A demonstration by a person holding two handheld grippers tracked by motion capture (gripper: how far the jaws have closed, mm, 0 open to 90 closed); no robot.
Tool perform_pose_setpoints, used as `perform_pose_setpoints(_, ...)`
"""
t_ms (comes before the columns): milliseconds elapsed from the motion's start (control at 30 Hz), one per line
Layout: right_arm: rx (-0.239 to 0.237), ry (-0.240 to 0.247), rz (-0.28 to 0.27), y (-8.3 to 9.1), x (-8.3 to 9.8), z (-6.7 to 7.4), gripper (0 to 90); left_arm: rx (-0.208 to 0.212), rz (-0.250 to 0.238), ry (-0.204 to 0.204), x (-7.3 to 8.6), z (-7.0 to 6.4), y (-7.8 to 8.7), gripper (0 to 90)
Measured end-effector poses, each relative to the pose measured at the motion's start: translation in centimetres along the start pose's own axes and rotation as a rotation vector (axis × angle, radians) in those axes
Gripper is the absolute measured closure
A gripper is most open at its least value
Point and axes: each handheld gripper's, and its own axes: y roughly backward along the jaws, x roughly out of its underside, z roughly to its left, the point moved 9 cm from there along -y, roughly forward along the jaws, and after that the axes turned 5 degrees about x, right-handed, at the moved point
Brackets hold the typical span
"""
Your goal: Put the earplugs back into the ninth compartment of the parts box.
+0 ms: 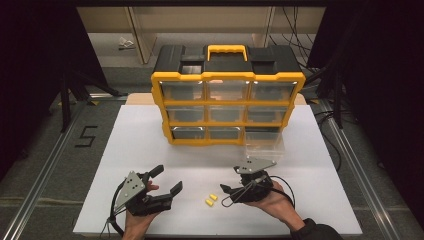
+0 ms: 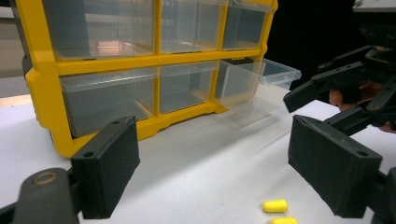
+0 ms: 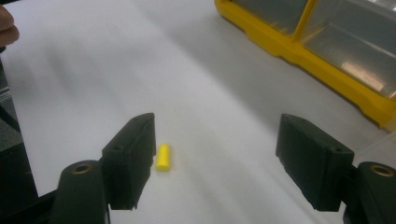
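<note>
From the high view we see two yellow plugs (image 1: pixel 210 199) on the white counter (image 1: pixel 150 150) between our grippers, left gripper (image 1: pixel 166 180) apart. In the left gripper view, the pulled-out drawer (image 2: pixel 261 81) stands near. In the right gripper view, the right gripper (image 3: pixel 219 163) gapes empty; its pad could nudge the plug (image 3: pixel 163 156) aside.

White worktop (image 1: pixel 130 150): bears a yellow-and-black drawer organiser (image 1: pixel 227 95) at the rear centre, one clear drawer (image 1: pixel 265 146) drawn out at its lower right; two small yellow earplugs (image 1: pixel 210 199) lying close together near the front edge.
</note>
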Motion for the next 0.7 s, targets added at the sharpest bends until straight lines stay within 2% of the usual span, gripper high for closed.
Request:
perform_pose_setpoints(167, -0.028, 0.002, 0.037, -1.0, 0.1, 0.4, 31.6, 0.001, 0.002, -0.001, 0.0, 0.0, 0.0, 15.9)
perform_pose_setpoints(200, -0.038, 0.013, 0.058, -1.4, 0.2, 0.7, 32.4, 0.003, 0.001, 0.0, 0.0, 0.0, 0.0, 15.8)
perform_pose_setpoints(300, -0.053, 0.022, 0.076, -1.9, 0.3, 1.1, 33.7, 0.002, 0.003, -0.004, 0.0, 0.0, 0.0, 15.9)
perform_pose_setpoints(433, -0.085, 0.066, 0.119, -2.6, 0.7, 2.2, 37.8, 0.003, 0.005, -0.004, 0.0, 0.0, 0.0, 15.9)
perform_pose_setpoints(700, -0.108, 0.099, 0.192, -3.9, 1.7, 3.0, 40.8, 0.008, 0.006, -0.005, 0.0, -0.1, 0.0, 15.8)
